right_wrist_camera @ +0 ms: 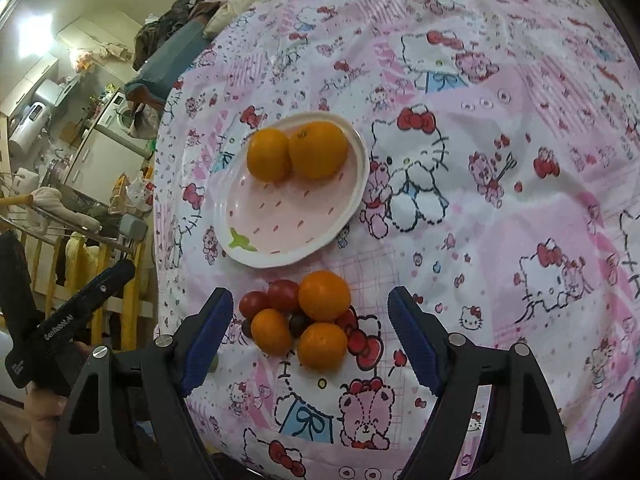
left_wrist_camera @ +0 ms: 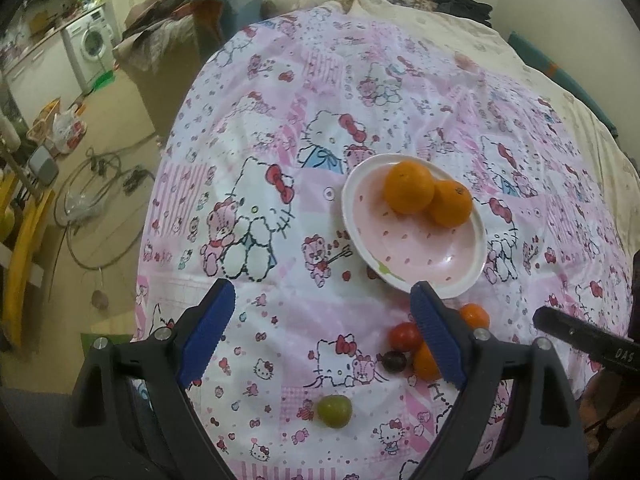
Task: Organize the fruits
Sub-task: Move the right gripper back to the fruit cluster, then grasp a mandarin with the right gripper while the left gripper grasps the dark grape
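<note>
Hovering over the cloth (left_wrist_camera: 280, 80), the left gripper (left_wrist_camera: 322, 322) has its blue-padded jaws spread wide and nothing between them. The right gripper (right_wrist_camera: 310, 322) is just as wide and just as empty, its jaws standing either side of the fruit pile from above without touching any of it.

The pink plate (right_wrist_camera: 280, 224) sits on the patterned cloth with two oranges (right_wrist_camera: 318, 150) on its far side, the pair touching each other. The rest of the plate is bare.

Just beside the plate's near rim lies the loose pile. In the right wrist view it holds three more oranges: a big one (right_wrist_camera: 324, 294) nearest the plate, a second (right_wrist_camera: 322, 346) closer to the camera, and a smaller one (right_wrist_camera: 272, 330) to the left. Two red tomatoes (right_wrist_camera: 283, 294) press against the big orange on its left, another red one peeks out at its right, and a dark grape (right_wrist_camera: 298, 324) is wedged in the middle of the heap.

A green grape (left_wrist_camera: 334, 410) lies by itself on the cloth, near the pile but apart from it, low between the left gripper's jaws in that view.

Each camera catches the other gripper's black body at the edge of its picture.
</note>
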Action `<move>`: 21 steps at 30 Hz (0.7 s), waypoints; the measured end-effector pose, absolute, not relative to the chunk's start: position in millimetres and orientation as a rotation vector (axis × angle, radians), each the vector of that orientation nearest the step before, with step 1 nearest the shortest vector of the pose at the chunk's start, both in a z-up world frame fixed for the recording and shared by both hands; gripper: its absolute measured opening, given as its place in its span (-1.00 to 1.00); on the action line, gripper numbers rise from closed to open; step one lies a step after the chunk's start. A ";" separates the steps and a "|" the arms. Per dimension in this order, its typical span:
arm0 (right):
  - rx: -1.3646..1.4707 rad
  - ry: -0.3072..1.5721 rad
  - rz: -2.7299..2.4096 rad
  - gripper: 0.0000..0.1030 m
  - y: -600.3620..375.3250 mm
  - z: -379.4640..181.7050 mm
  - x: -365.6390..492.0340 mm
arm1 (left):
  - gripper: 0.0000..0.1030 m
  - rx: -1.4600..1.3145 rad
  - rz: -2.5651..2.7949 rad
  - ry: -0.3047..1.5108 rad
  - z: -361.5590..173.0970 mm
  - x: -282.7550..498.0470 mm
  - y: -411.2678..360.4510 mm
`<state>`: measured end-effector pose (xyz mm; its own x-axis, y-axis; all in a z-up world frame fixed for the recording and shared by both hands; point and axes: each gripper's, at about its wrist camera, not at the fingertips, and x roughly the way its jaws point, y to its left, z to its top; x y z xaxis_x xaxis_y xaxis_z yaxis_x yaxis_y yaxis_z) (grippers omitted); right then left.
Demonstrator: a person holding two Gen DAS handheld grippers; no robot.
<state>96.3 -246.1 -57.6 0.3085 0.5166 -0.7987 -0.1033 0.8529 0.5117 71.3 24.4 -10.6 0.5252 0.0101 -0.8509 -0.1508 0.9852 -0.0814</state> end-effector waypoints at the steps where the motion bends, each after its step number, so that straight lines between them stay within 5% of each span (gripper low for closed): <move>1: 0.410 1.209 0.432 0.60 -244.1 -61.8 97.2 | 0.69 -0.162 0.101 1.023 -12.2 71.6 26.7; 7: 0.413 1.316 0.444 0.56 -229.7 -87.6 99.6 | 0.69 -0.206 0.116 1.058 -18.3 74.1 33.4; 14: 0.411 1.444 0.442 0.06 -218.9 -120.6 95.4 | 0.69 -0.216 0.109 1.079 -21.4 75.2 31.2; 21: 0.367 1.468 0.442 -0.21 -211.1 -128.9 93.3 | 0.69 -0.209 0.107 1.095 -25.1 76.8 30.0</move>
<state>93.3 -211.1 -128.9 0.0489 0.4987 -0.8654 -0.0627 0.8663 0.4957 76.8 30.0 -25.1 0.4551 -0.0165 -0.8903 -0.1890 0.9752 -0.1147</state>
